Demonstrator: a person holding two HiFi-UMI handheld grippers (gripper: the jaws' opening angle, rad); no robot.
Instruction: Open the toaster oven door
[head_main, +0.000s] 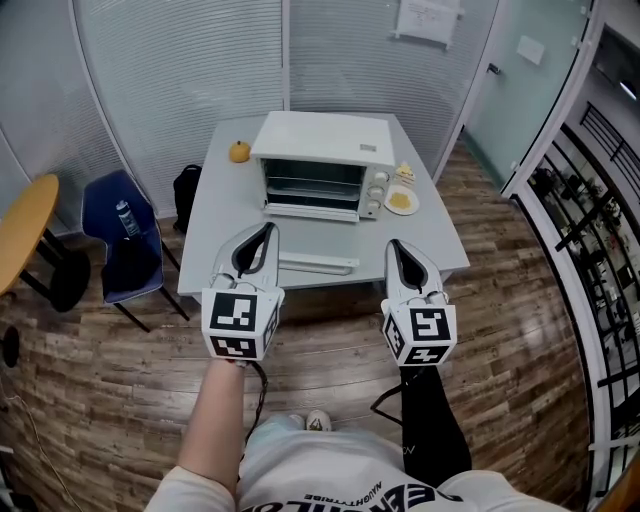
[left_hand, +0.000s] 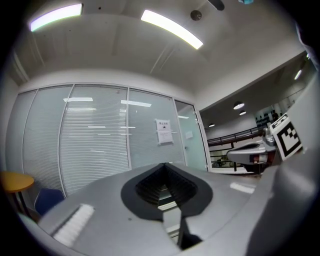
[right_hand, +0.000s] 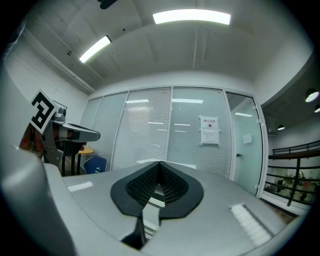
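Note:
A white toaster oven (head_main: 322, 163) stands on the grey table (head_main: 215, 225), towards its far side. Its door (head_main: 315, 240) lies folded down flat towards me, the white handle bar (head_main: 318, 264) near the table's front edge, and the racks inside show. My left gripper (head_main: 268, 230) hovers above the table's front left, near the handle's left end, jaws shut with nothing between them. My right gripper (head_main: 393, 245) hangs to the right of the handle, also shut and empty. Both gripper views look over the closed tips, left gripper (left_hand: 165, 165) and right gripper (right_hand: 159, 163), towards glass walls.
An orange fruit (head_main: 239, 151) sits left of the oven, and a plate of food (head_main: 402, 200) sits right of it. A blue chair (head_main: 125, 235) and a yellow round table (head_main: 25, 225) stand to the left. A railing (head_main: 590, 230) runs along the right.

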